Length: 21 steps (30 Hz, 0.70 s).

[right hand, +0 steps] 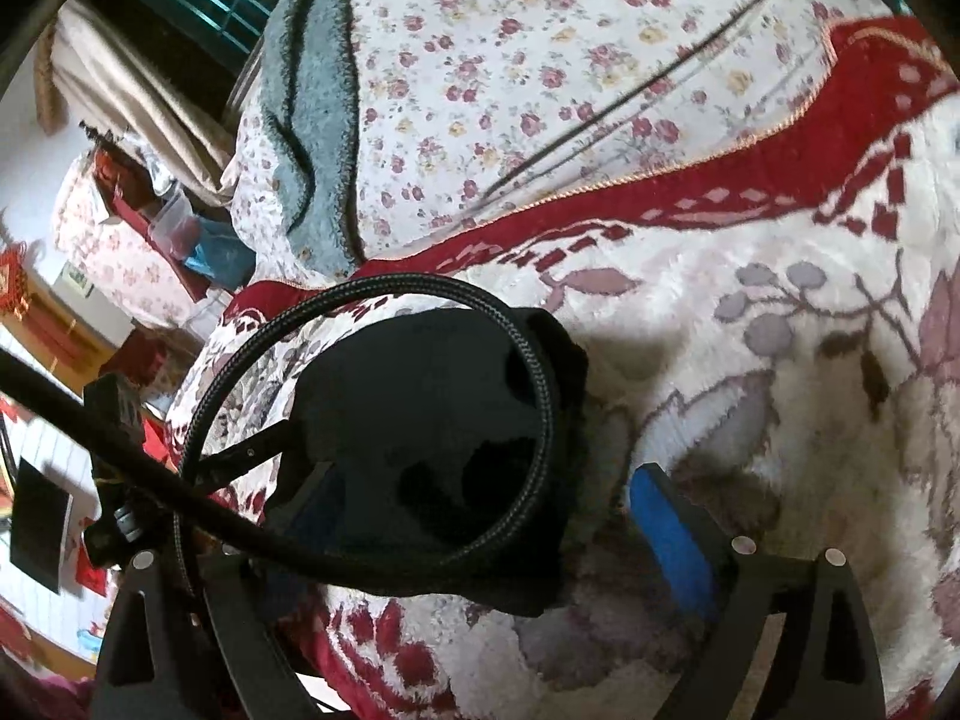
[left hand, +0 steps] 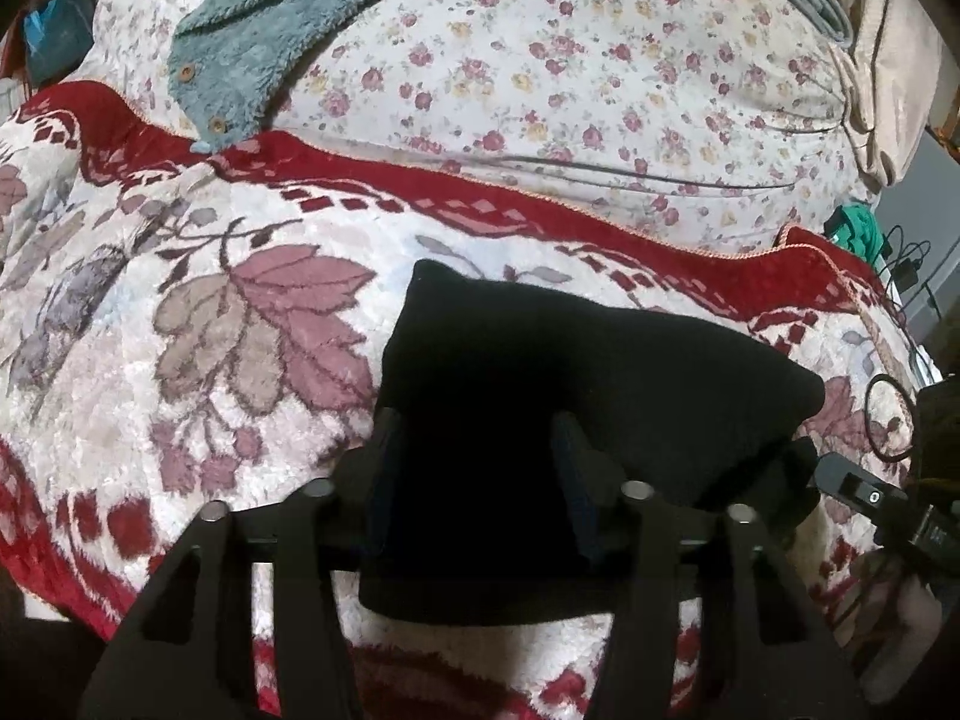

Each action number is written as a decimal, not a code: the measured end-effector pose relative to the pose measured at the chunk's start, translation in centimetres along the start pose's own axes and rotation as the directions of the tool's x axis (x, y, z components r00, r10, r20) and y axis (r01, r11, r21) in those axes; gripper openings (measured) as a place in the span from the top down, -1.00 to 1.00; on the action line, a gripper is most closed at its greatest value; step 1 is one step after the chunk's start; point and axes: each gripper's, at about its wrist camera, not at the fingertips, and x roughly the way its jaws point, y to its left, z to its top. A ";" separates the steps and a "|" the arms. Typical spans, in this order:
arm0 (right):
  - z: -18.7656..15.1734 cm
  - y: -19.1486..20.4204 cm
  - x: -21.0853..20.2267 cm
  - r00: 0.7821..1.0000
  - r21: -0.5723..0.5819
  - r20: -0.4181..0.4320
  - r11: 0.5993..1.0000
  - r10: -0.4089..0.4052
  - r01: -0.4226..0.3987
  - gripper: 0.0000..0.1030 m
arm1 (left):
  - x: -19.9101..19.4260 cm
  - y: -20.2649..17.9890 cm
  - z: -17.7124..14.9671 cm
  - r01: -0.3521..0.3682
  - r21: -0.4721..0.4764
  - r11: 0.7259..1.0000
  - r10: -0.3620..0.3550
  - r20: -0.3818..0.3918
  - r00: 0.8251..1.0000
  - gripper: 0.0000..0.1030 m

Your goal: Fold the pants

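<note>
With the pants (left hand: 540, 372) apparently folded small on the bed (left hand: 240, 330), the left tool (left hand: 480, 456) and right tool (right hand: 480, 510), both parted, are best lifted clear without snagging cloth.

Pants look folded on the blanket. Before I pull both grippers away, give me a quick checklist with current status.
1. Black pants folded into a compact bundle on the red floral blanket: ok.
2. Right gripper free of the cloth: ok; jaws stand wide and its blue pad lies clear of the fabric.
3. Left gripper free of the cloth: cannot tell; the bundle sits between its fingers, black on black, so contact is unclear.
4. Braided cable clear of the pants: not ok; in the right wrist view it loops across the bundle and might snag.
5. Teal fleece garment out of the way: ok, apart from the pants.
</note>
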 end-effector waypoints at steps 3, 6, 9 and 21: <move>0.1 -0.6 0.8 1.000 0.017 -0.009 1.000 0.023 -0.022 -0.84 | 0.6 0.0 0.0 0.033 -0.002 0.999 -0.033 0.008 0.999 -0.38; 0.2 -1.0 2.2 0.999 0.020 -0.028 0.999 0.028 -0.028 -0.85 | 1.3 -0.4 -0.2 0.010 0.030 1.000 -0.010 0.025 1.000 -0.51; 0.2 -1.1 3.4 0.998 0.015 -0.021 0.998 0.063 -0.062 -0.88 | 2.1 -0.3 -0.4 0.005 0.036 0.999 -0.006 0.034 0.999 -0.63; -1.0 -0.5 5.0 0.992 -0.134 0.032 0.984 0.121 -0.115 -0.99 | 4.7 1.3 -1.3 0.110 -0.027 0.994 -0.108 0.056 0.993 -0.98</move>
